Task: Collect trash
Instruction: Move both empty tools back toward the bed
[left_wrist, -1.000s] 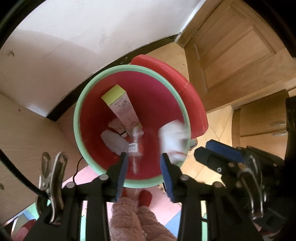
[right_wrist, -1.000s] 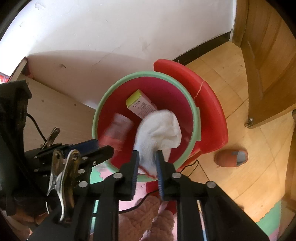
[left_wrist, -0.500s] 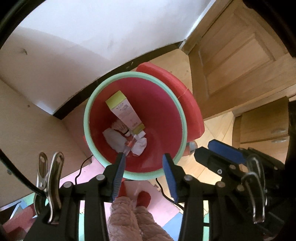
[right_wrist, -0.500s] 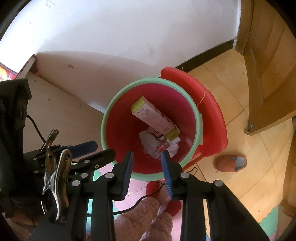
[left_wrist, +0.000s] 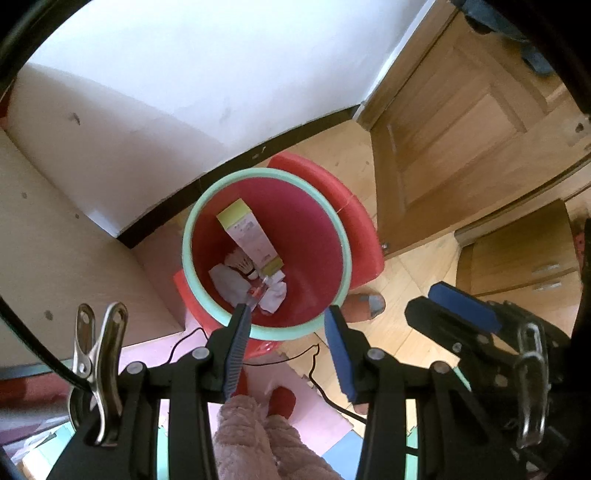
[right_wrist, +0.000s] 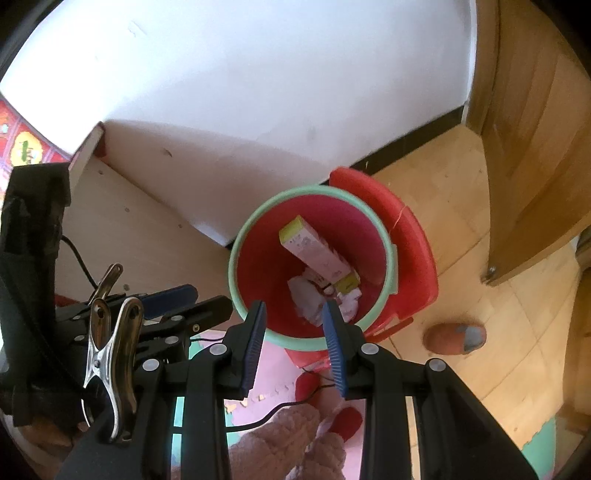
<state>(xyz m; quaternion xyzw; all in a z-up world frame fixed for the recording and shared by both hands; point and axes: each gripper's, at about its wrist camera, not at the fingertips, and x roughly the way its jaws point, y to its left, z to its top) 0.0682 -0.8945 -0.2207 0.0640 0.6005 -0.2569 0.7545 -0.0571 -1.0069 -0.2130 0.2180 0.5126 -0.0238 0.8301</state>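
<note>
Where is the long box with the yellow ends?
In both wrist views the long box leans inside the red bin, its lower end by the shuttlecock and crumpled tissues.

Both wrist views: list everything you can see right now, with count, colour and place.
bin: one, red with green rim, on the floor by the wall
lid: one, red, flipped up behind the bin
box: one, white with yellow ends, leaning inside the bin
shuttlecock: one, white, bin bottom
paper: white crumpled pieces, bin bottom
slipper: one, orange and grey, floor right of bin
cable: black, across the floor mats
door: wooden, right
left gripper: open, empty, above bin
right gripper: open, empty, above bin
</note>
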